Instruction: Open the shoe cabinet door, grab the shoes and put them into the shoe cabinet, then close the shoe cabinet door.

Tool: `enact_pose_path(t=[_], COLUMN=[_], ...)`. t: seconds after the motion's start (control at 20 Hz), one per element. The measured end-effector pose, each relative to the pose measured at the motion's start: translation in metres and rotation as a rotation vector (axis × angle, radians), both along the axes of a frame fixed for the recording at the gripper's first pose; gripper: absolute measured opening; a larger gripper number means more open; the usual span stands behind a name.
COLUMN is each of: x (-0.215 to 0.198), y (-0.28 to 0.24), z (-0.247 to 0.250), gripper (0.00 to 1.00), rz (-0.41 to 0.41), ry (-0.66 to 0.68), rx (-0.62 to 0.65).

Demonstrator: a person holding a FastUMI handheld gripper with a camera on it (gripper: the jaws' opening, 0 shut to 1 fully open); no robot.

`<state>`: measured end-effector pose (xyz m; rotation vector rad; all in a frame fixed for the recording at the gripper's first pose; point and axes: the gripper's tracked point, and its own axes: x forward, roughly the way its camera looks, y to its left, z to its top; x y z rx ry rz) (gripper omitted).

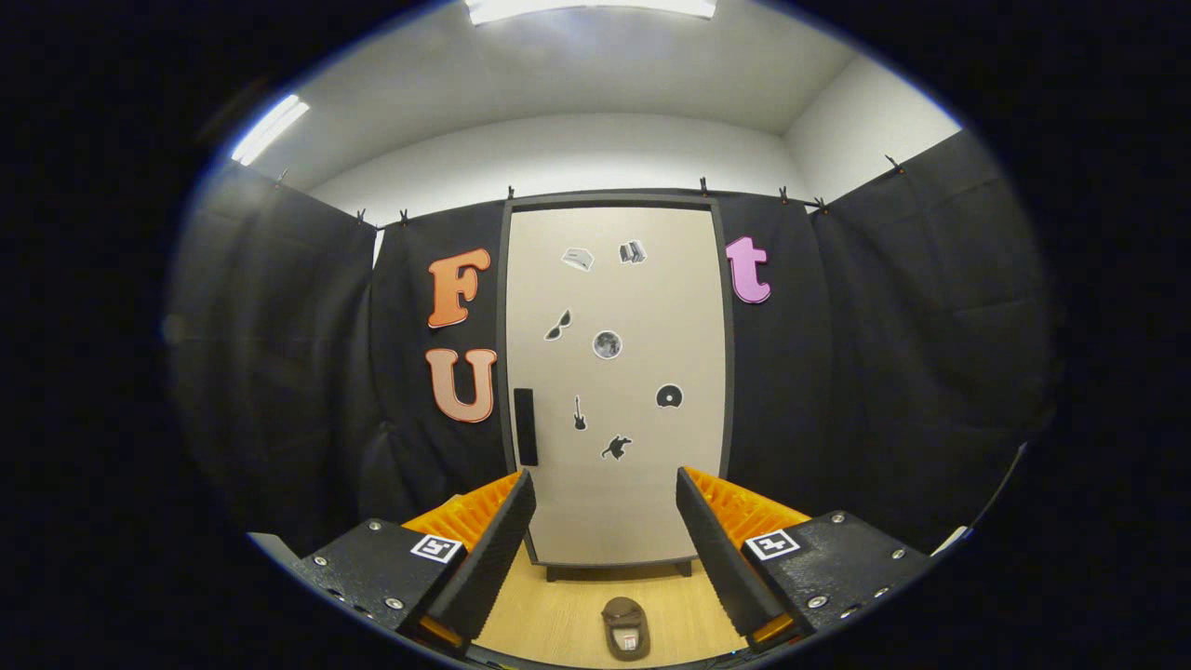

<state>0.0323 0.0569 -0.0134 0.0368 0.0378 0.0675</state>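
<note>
We hold the gripper [605, 521] spread wide, its fingers [493, 549] grasping nothing, aimed straight at the shoe cabinet [614, 372] standing at twelve o'clock against the booth's black cloth wall [884, 354]. The cabinet's pale door [642, 502] is shut within its dark frame — a dark vertical handle [526, 426] sits at nine o'clock on the panel, near its lower left edge, and small stickers [607, 344] dot the face. A single brown shoe [624, 628] lies on the light wooden floor [558, 614] at six o'clock, between our fingers and well short of the cabinet's base — its opening turned toward us. Ceiling light strips [591, 7] glow overhead at twelve and ten o'clock.
</note>
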Motion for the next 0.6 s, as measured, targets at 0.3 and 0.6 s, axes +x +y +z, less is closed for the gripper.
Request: enact_pose_path(t=[0.3,0.6], x=[0.036,0.077], y=[0.056,0.085], z=[-0.009,-0.023], gripper=[0.95,0.95], rz=[0.008,-0.013], ry=[-0.008,0.011], rx=[0.033,0.031])
